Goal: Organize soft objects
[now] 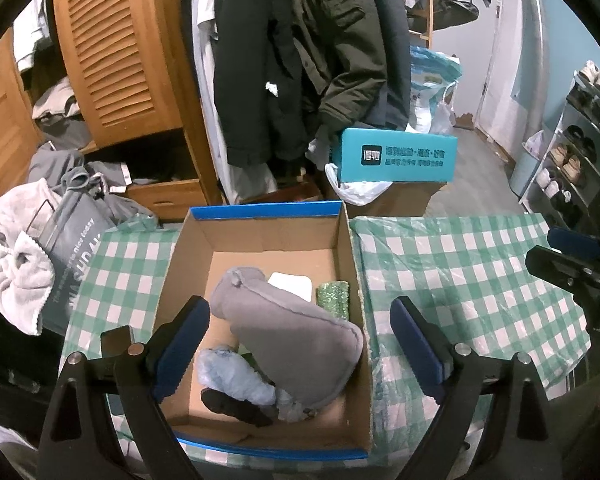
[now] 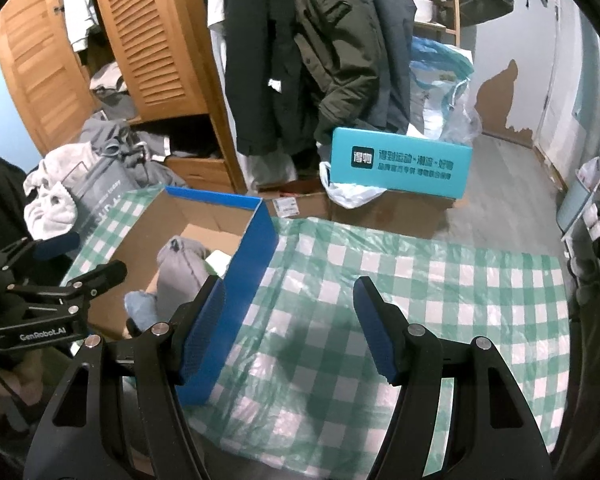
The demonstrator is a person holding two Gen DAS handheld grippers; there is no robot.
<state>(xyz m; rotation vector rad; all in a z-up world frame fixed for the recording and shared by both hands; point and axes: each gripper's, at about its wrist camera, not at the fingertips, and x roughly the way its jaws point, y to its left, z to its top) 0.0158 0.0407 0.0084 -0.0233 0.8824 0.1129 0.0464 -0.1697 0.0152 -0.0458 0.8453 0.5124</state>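
Observation:
An open cardboard box with blue outer walls (image 1: pixel 256 236) stands on the green checked tablecloth (image 1: pixel 460 264). Inside lie a grey plush cushion (image 1: pixel 296 336), a pale blue soft item (image 1: pixel 236 376), a black soft item (image 1: pixel 236 404), a white pad (image 1: pixel 292 284) and a green sparkly sponge (image 1: pixel 334 298). My left gripper (image 1: pixel 300 344) is open and empty, hovering above the box. My right gripper (image 2: pixel 288 328) is open and empty over the cloth, right of the box's blue wall (image 2: pixel 244 292). The grey cushion (image 2: pixel 180 272) shows in the box.
A wooden louvred wardrobe (image 1: pixel 116 48) with clothes spilling out stands behind. Coats (image 1: pixel 300 60) hang at the back. A teal box (image 1: pixel 396 160) sits on cartons past the table. A grey bag and towel (image 1: pixel 24 276) lie at left. A shoe rack (image 1: pixel 576 152) is at right.

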